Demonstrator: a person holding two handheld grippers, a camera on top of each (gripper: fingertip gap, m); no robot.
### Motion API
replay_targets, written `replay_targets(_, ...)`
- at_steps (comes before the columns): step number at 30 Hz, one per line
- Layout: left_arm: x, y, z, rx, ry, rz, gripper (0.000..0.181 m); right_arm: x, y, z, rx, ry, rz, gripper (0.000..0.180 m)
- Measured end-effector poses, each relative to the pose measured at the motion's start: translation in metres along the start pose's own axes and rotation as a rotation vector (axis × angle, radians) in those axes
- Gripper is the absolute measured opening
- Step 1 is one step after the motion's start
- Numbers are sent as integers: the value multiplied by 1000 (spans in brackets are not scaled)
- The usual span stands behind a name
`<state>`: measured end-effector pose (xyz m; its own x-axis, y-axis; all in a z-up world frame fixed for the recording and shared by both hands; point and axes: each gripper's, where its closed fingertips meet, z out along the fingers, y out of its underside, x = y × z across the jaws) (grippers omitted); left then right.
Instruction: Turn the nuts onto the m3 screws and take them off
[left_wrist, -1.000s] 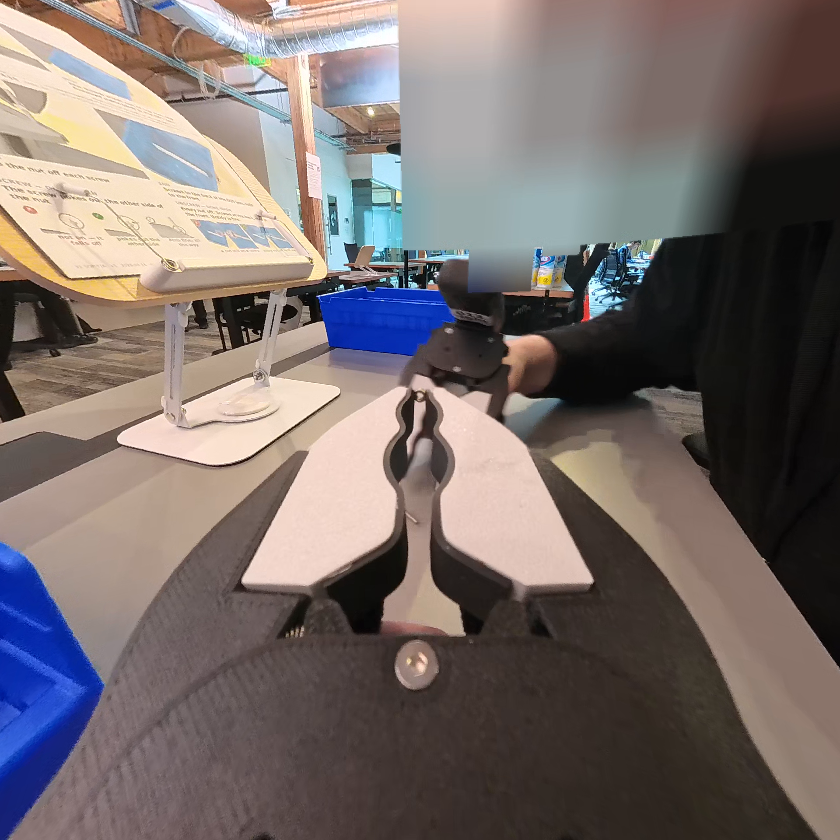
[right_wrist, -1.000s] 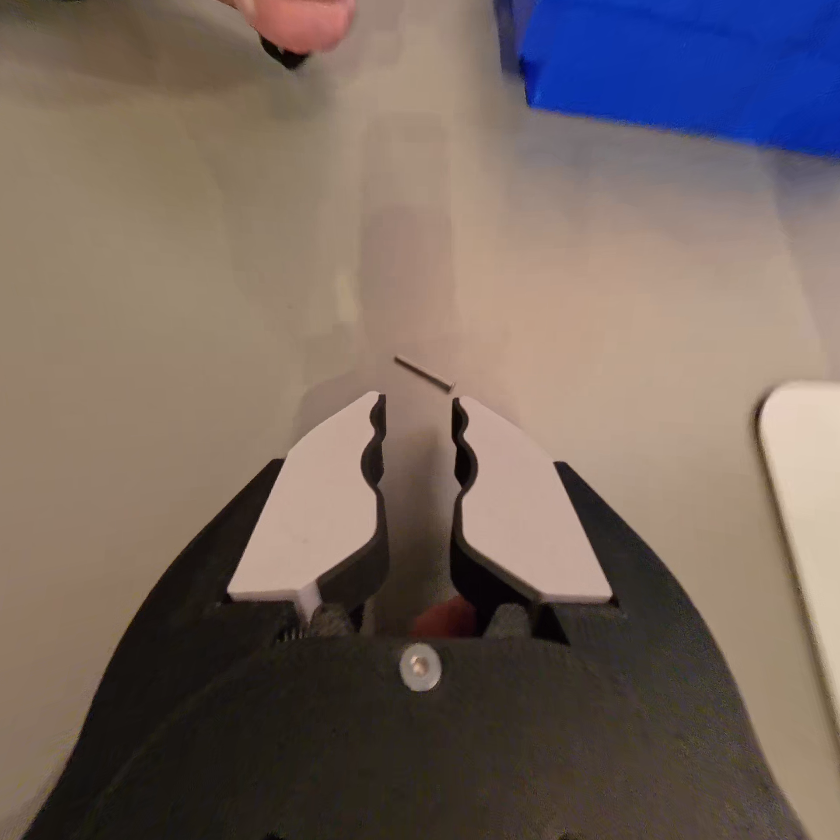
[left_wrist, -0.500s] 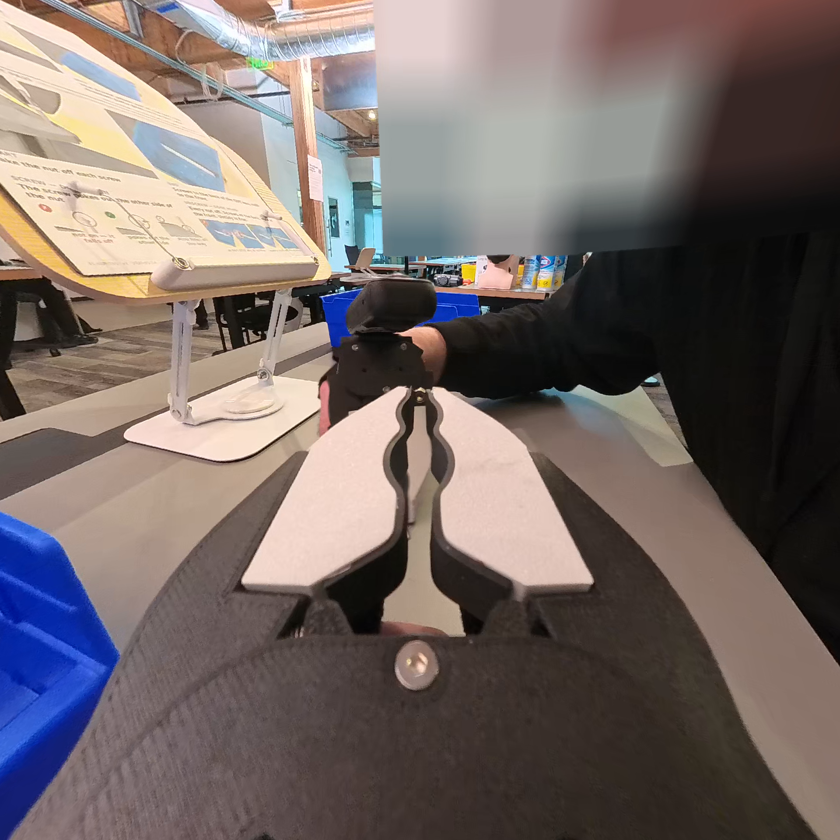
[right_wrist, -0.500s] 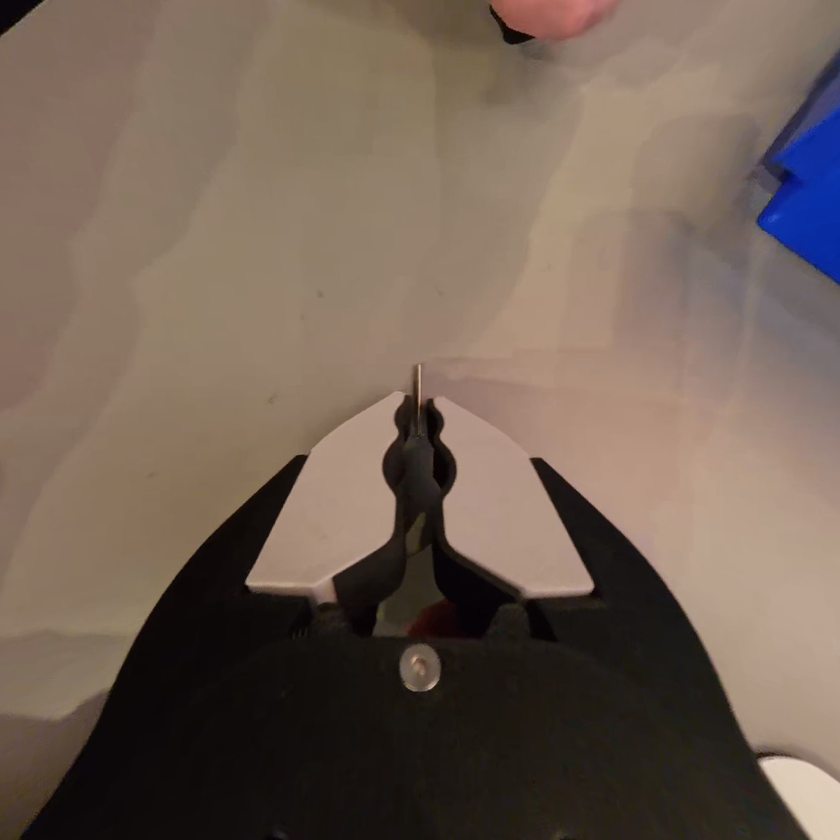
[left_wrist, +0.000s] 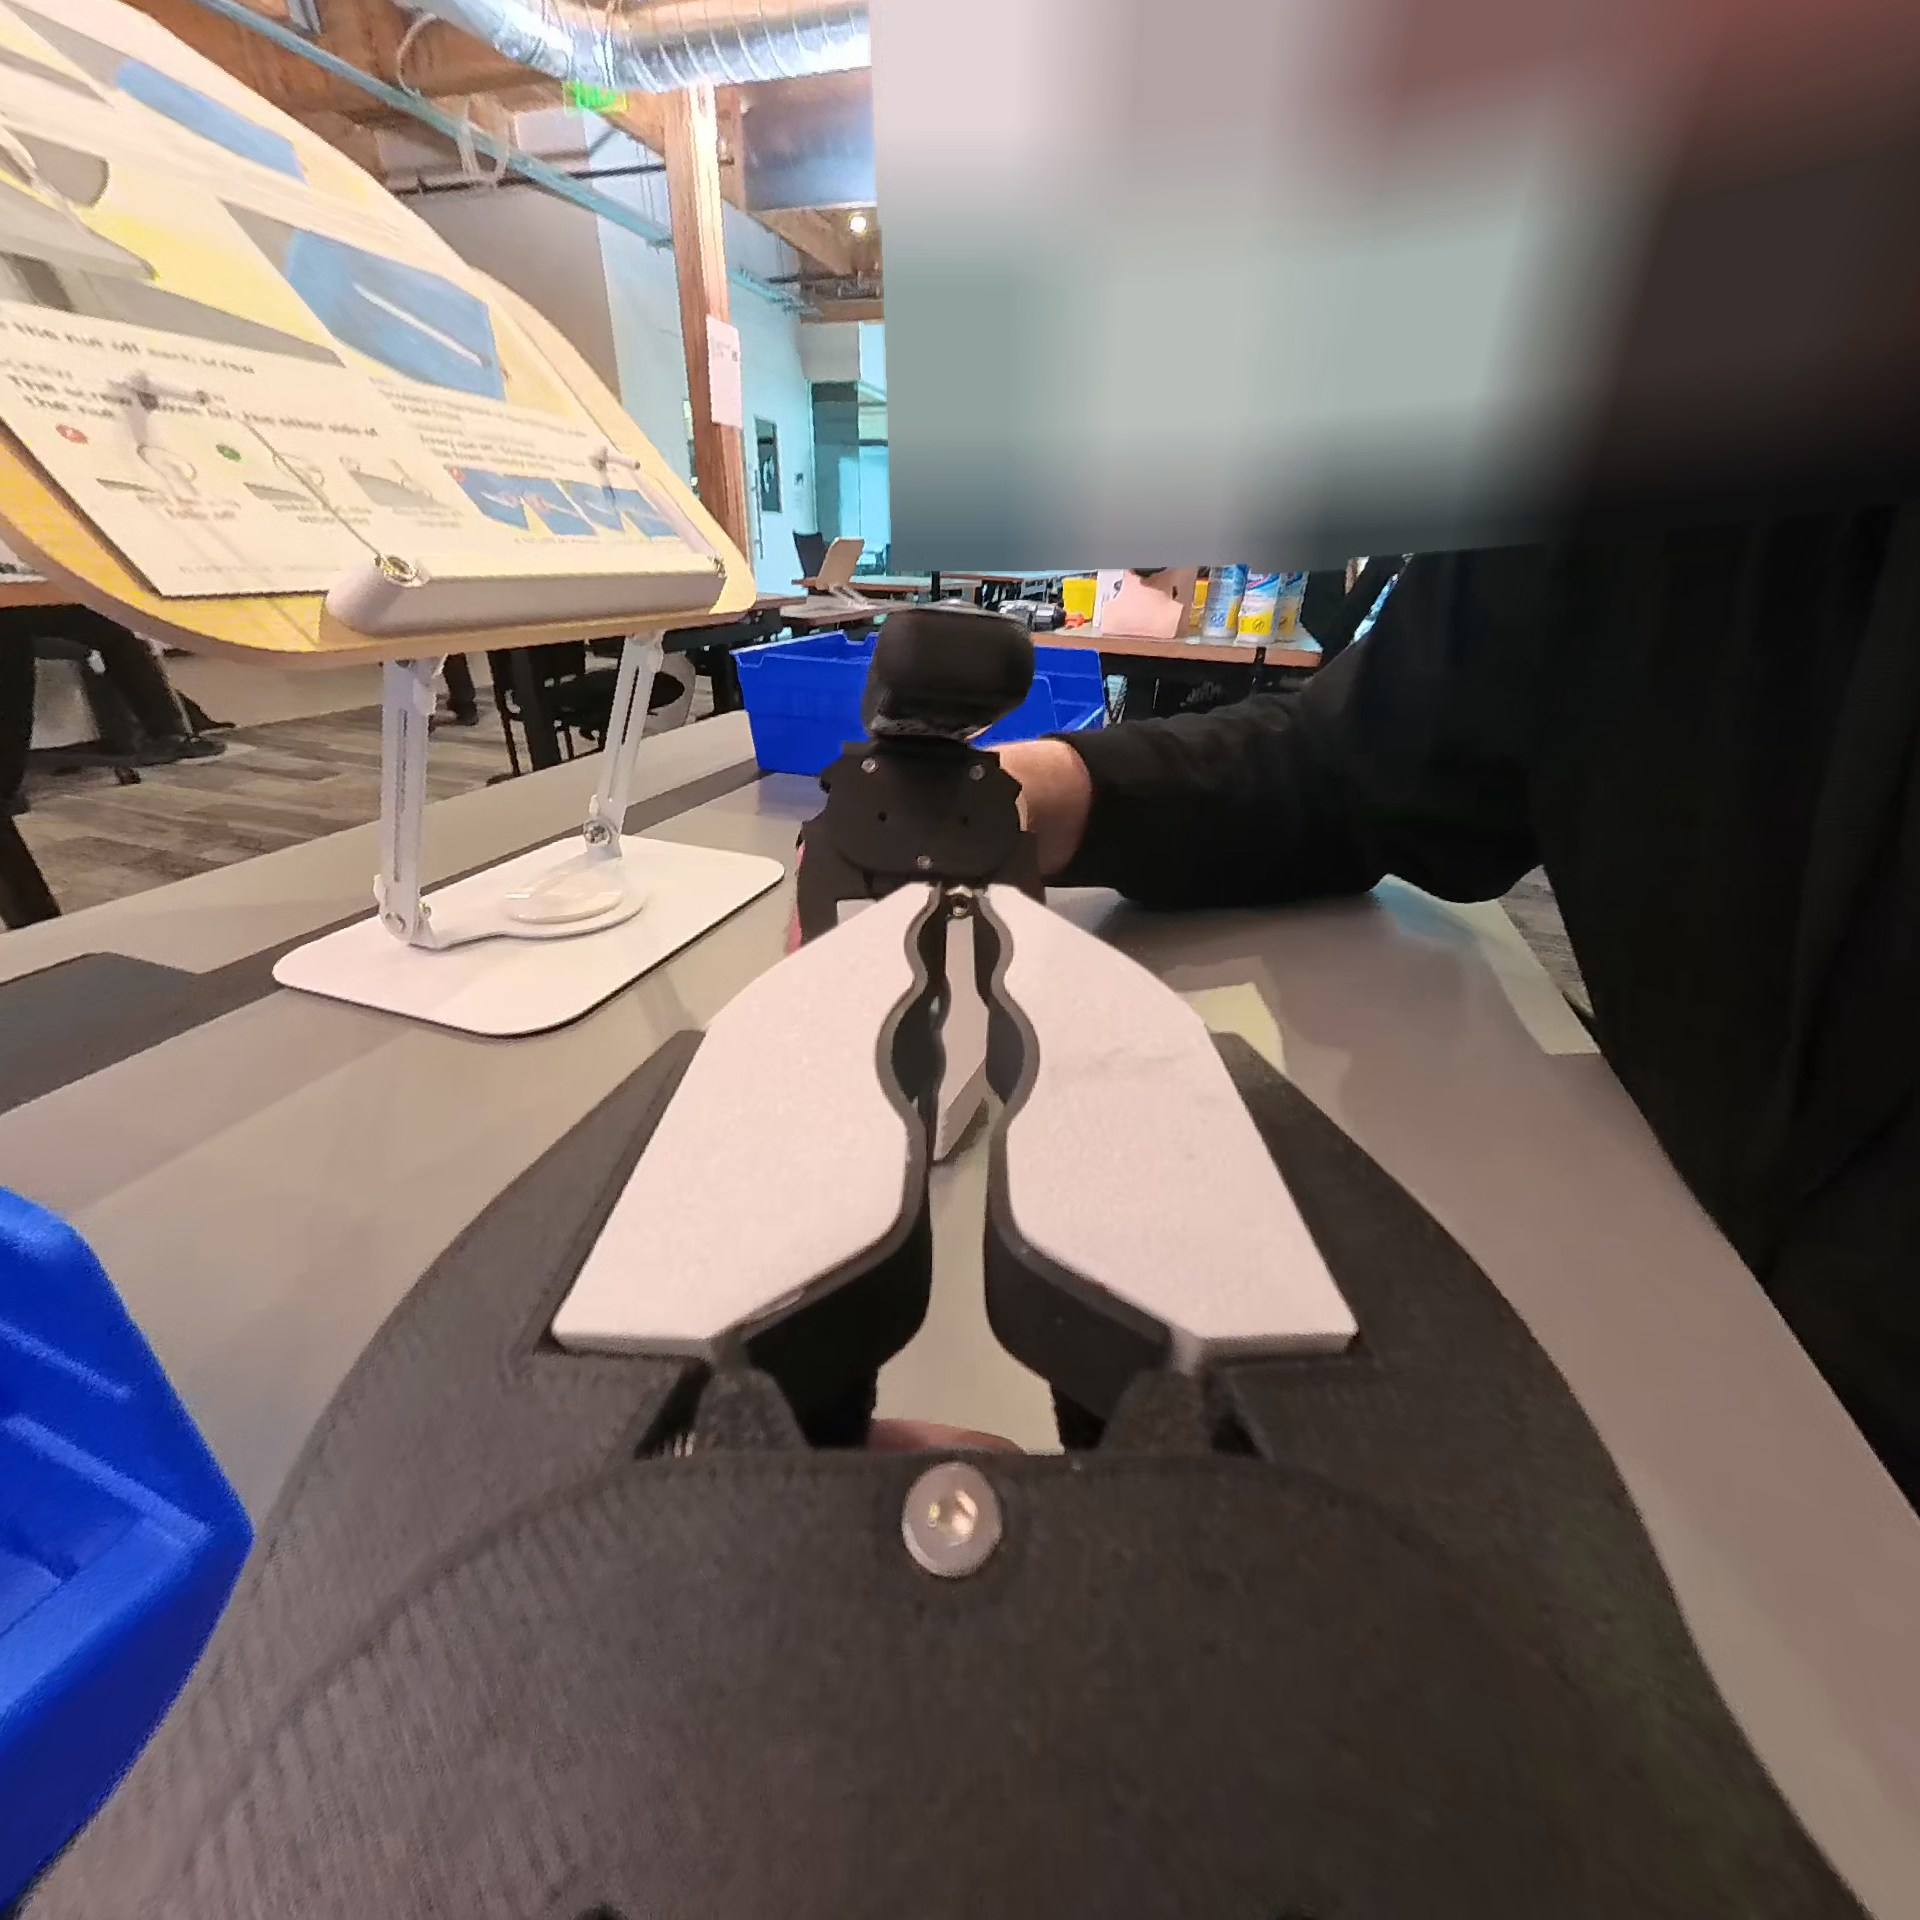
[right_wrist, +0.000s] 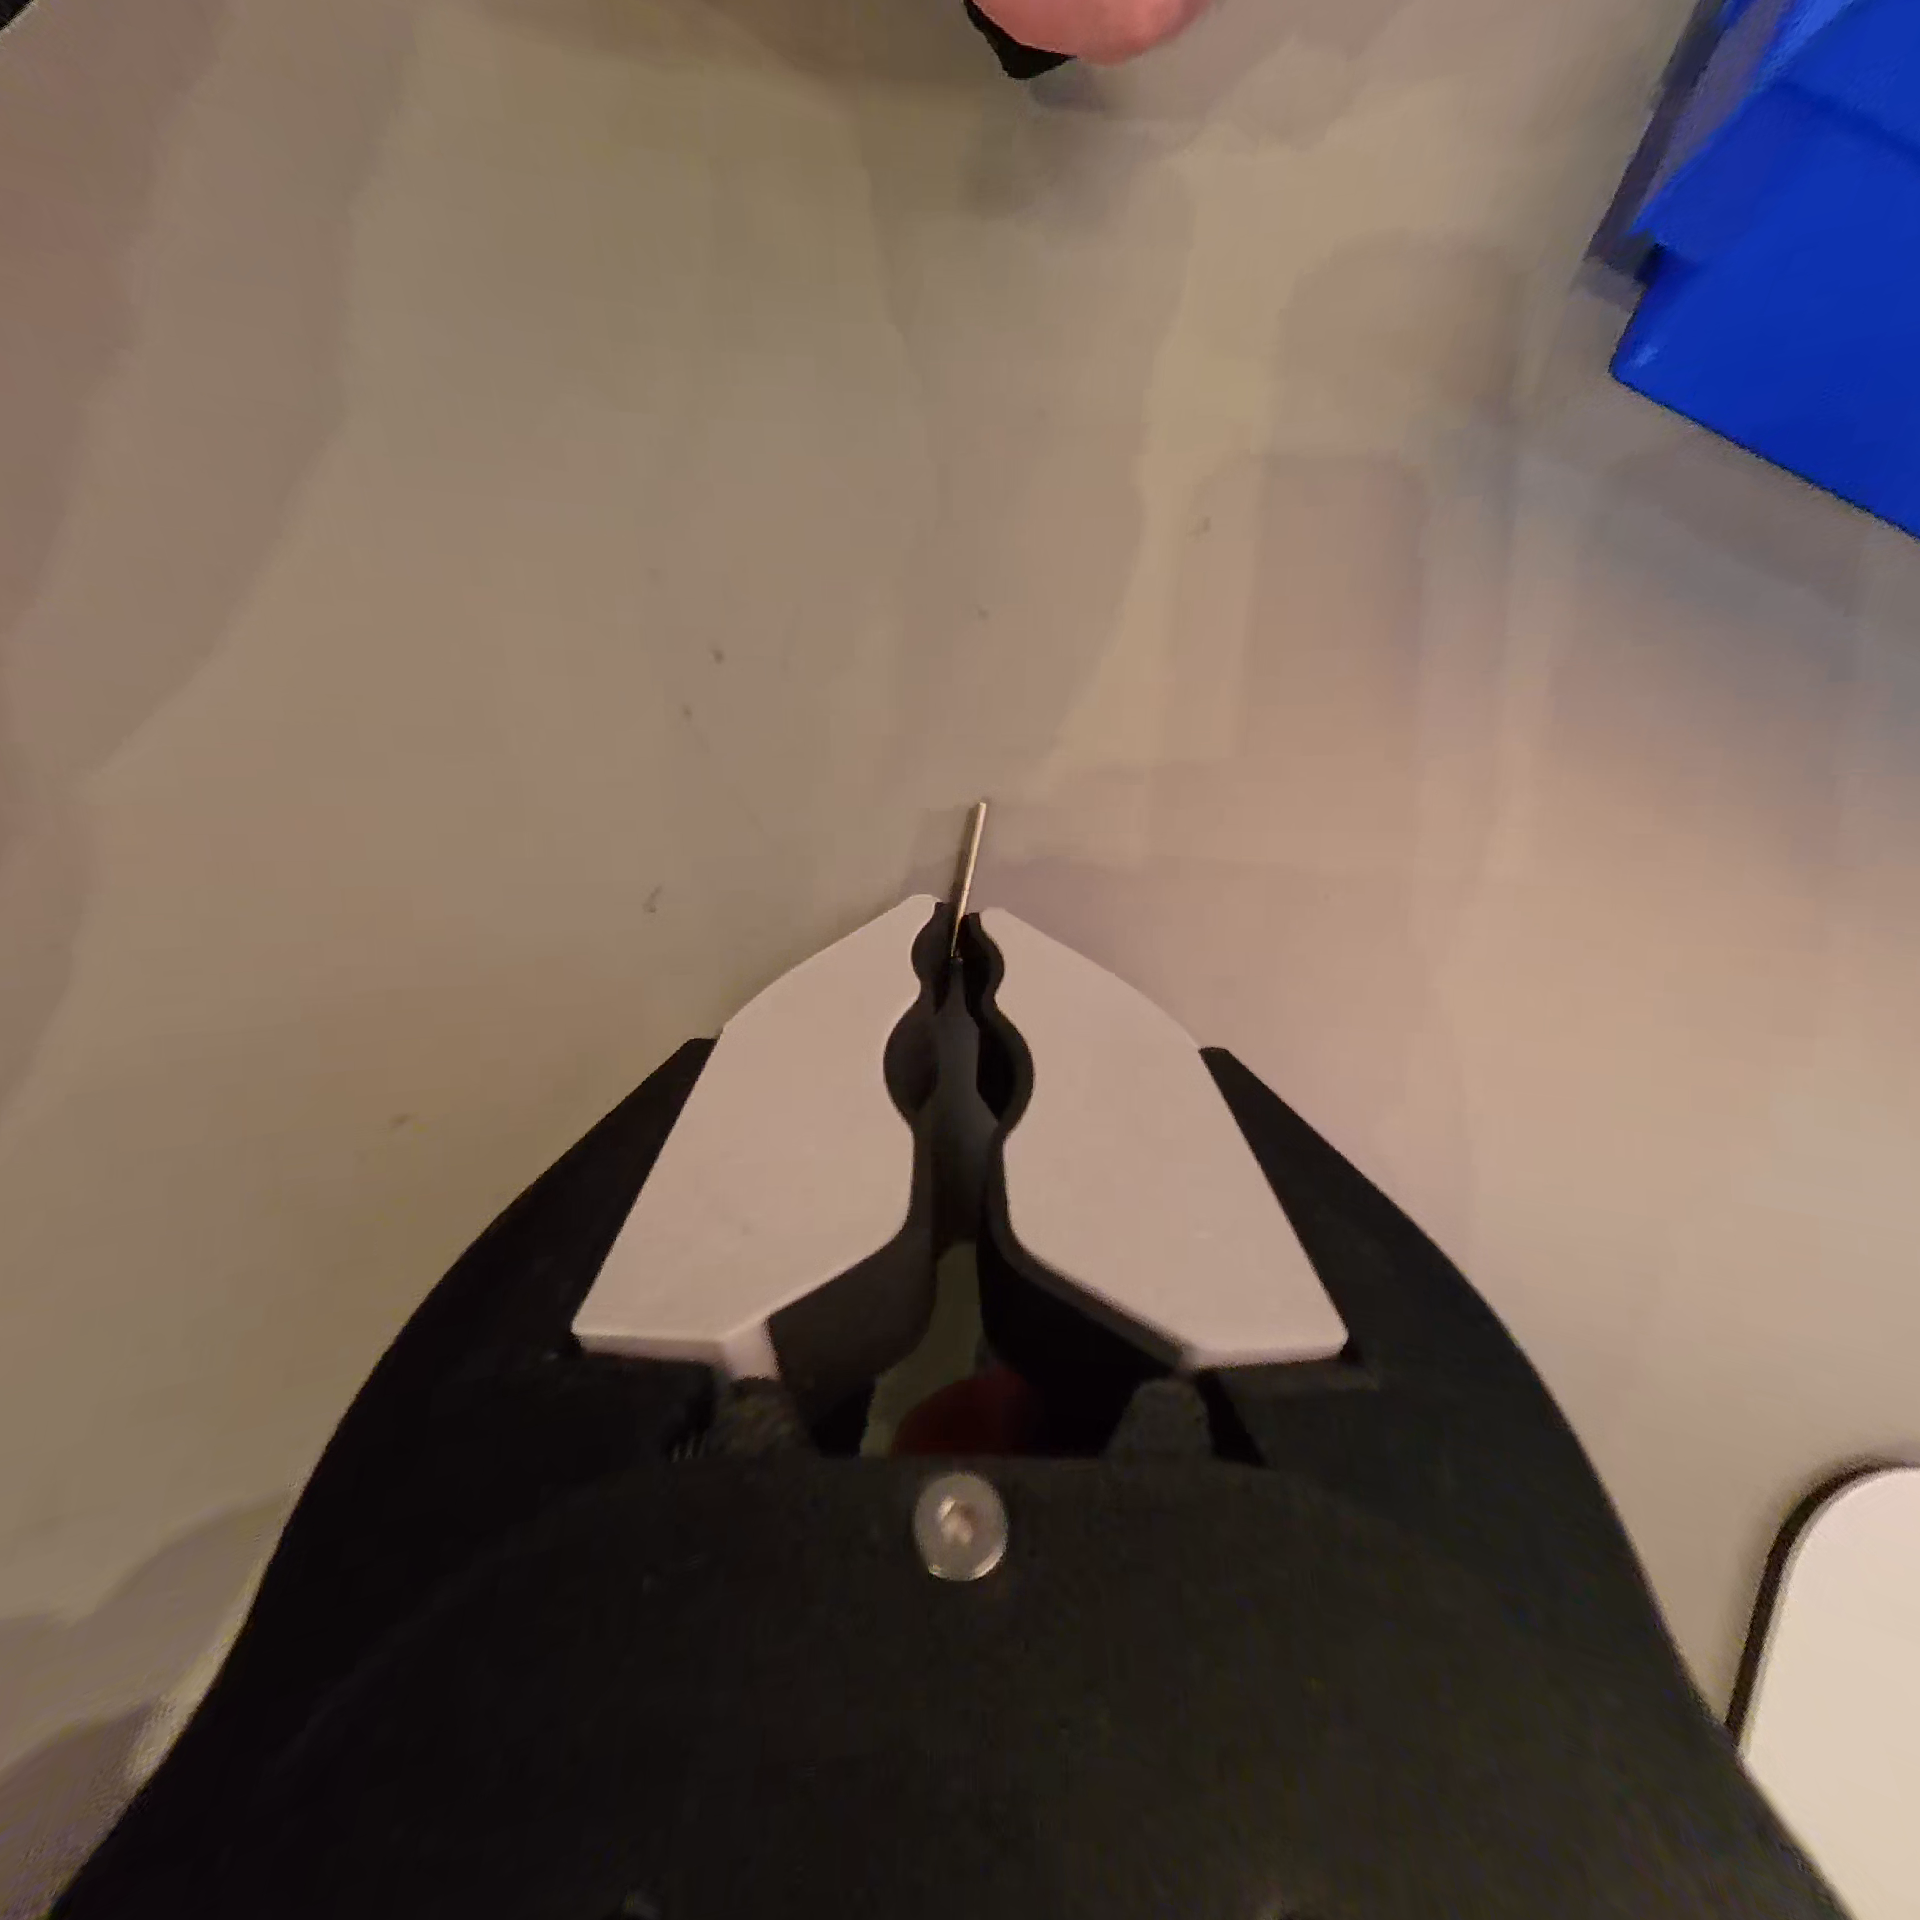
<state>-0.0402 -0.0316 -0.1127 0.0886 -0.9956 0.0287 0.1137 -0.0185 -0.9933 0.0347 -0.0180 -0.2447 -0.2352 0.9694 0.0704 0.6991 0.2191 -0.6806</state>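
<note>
My left gripper (left_wrist: 958, 900) is shut, with a small silver nut (left_wrist: 964, 906) pinched at its very tip, held above the grey table (left_wrist: 416, 1122). My right gripper (right_wrist: 958, 921) is shut on a thin m3 screw (right_wrist: 972, 858). The shaft sticks out forward past the fingertips, over the table (right_wrist: 520, 520). In the left wrist view the right gripper (left_wrist: 920, 821) is held by a hand straight ahead, pointing toward my left gripper, and one of its white fingers (left_wrist: 961, 1049) shows through the gap between the left jaws. The screw itself is hidden in that view.
An instruction sheet on a tilted stand (left_wrist: 312, 416) with a white base (left_wrist: 520, 935) stands at left. A blue bin (left_wrist: 83, 1507) is close at left, another (left_wrist: 800, 696) farther back. The right wrist view shows a blue bin (right_wrist: 1787, 291), the white base corner (right_wrist: 1839, 1714) and a fingertip (right_wrist: 1091, 26).
My right gripper was open over the screw lying on the table; it shut on it and lifted it. It moved left to face my left gripper, which stayed shut.
</note>
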Motion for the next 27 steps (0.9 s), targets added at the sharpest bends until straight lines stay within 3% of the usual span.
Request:
replay_targets(8,-7,20,8,-136,-44,30,4,1,-18,-10,112,65,-39,2)
replay_targets(15,-7,36,13,-238,-53,21,4,2,-60,-39,199,214,-181,2)
replay_targets(27,-3,36,23,-220,-34,-67,4,3,-91,-49,165,398,-398,2)
